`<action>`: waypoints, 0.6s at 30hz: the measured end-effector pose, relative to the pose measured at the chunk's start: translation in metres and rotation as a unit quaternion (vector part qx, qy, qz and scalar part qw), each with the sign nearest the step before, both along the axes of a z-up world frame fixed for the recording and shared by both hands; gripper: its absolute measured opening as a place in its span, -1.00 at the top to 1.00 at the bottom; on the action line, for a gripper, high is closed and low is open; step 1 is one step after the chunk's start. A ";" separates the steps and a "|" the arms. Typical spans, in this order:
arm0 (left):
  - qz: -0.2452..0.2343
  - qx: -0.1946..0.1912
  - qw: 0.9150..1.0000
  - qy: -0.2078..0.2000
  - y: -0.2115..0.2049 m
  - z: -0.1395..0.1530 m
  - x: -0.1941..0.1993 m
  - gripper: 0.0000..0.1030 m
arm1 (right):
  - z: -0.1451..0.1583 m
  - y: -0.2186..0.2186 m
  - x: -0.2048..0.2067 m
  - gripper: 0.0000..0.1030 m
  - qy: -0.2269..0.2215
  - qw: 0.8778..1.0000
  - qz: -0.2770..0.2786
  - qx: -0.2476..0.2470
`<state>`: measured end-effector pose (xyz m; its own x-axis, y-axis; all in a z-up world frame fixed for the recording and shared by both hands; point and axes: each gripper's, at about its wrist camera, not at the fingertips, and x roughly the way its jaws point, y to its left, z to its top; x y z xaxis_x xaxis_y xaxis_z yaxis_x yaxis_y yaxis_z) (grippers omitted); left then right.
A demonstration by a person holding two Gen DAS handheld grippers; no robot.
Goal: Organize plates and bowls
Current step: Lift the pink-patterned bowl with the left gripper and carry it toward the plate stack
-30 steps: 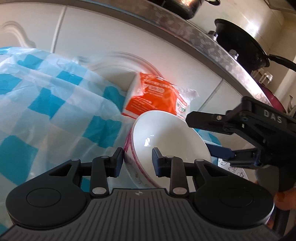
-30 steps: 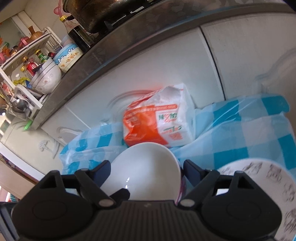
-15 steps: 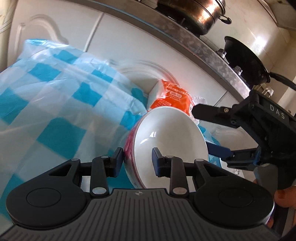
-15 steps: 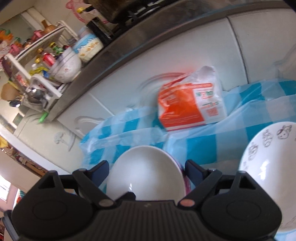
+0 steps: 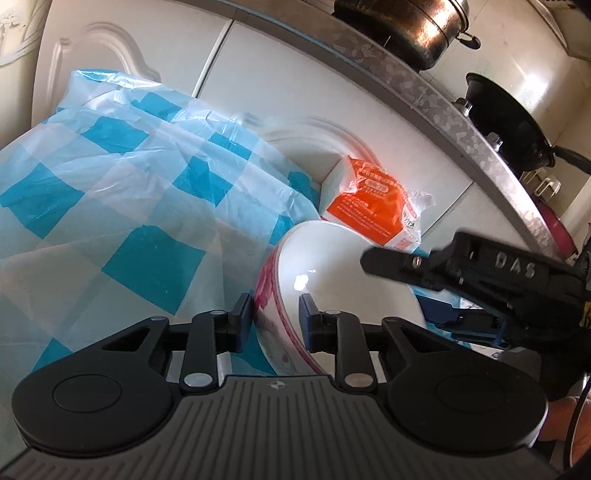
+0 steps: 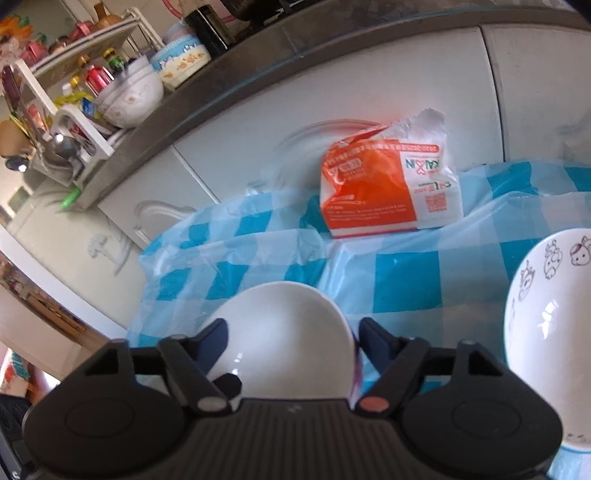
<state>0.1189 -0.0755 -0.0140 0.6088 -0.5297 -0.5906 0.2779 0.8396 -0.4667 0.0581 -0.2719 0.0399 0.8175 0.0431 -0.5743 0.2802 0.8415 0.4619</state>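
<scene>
A white bowl with a pink floral outside (image 5: 332,280) is held tilted above the blue-checked tablecloth (image 5: 110,206). My left gripper (image 5: 276,317) is shut on its near rim, one finger inside and one outside. My right gripper (image 6: 291,339) straddles the same bowl (image 6: 280,332); its fingers stand wide apart at the bowl's sides, and whether they press the bowl is not clear. The right gripper's body (image 5: 480,273) shows at the right of the left wrist view. A second white bowl with cartoon drawings (image 6: 550,332) sits on the cloth to the right.
An orange and white packet (image 6: 388,192) lies at the back of the cloth against white cabinet doors (image 5: 295,92). A counter above carries pots (image 5: 413,26), a black pan (image 5: 506,122) and a dish rack with bowls and bottles (image 6: 92,92).
Both grippers and the pink-rimmed bowl have moved toward me and leftward, away from the orange packet. The cartoon bowl has come into the right wrist view at the right.
</scene>
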 end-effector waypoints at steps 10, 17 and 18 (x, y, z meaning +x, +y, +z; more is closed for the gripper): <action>-0.004 0.008 1.000 -0.009 0.001 -0.002 -0.006 0.55 | -0.024 0.004 -0.009 -0.02 0.028 0.999 -0.008 0.030; 0.012 -0.006 1.000 -0.017 0.025 0.008 -0.023 0.60 | -0.020 0.016 -0.025 -0.05 0.020 0.997 -0.011 0.073; 0.014 -0.005 1.000 -0.023 0.029 0.011 -0.028 0.60 | -0.018 0.020 -0.028 -0.05 0.016 0.997 -0.008 0.074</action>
<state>0.0908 -0.0468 -0.0028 0.6505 -0.5179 -0.5555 0.2756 0.8425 -0.4628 0.0305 -0.2521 0.0220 0.7997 0.1163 -0.5890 0.3108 0.7593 0.5718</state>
